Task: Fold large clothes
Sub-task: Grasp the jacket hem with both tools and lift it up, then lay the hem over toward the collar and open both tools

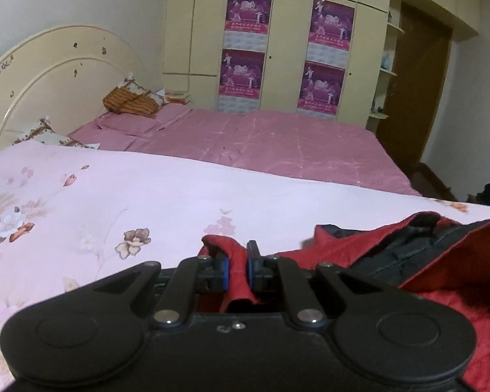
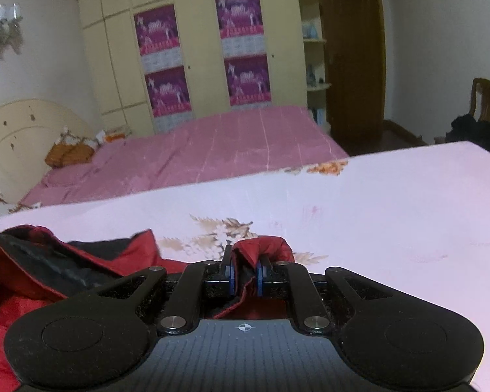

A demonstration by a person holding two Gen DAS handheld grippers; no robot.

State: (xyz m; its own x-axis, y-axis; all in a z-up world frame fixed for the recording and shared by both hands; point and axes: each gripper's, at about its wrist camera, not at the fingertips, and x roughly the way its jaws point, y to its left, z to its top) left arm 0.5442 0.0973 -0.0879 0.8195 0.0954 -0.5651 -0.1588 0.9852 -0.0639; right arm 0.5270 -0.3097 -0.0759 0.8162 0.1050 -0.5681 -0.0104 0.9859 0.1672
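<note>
A red jacket with dark lining [image 1: 424,254] lies on a pale pink floral sheet [image 1: 114,196]. My left gripper [image 1: 237,261] is shut on a fold of its red fabric at the jacket's left end. In the right wrist view the jacket [image 2: 49,261] spreads to the left, and my right gripper [image 2: 244,271] is shut on a bunched red fold at its right end, just above the floral sheet [image 2: 375,212]. Both held folds stick up between the blue-padded fingers.
Beyond the sheet lies a bed with a darker pink cover [image 1: 261,143], pillows [image 1: 130,101] and a cream headboard [image 1: 49,75]. A cream wardrobe with purple posters [image 1: 277,49] and a brown door [image 1: 415,81] stand behind. A wooden chair [image 2: 486,104] stands at the right.
</note>
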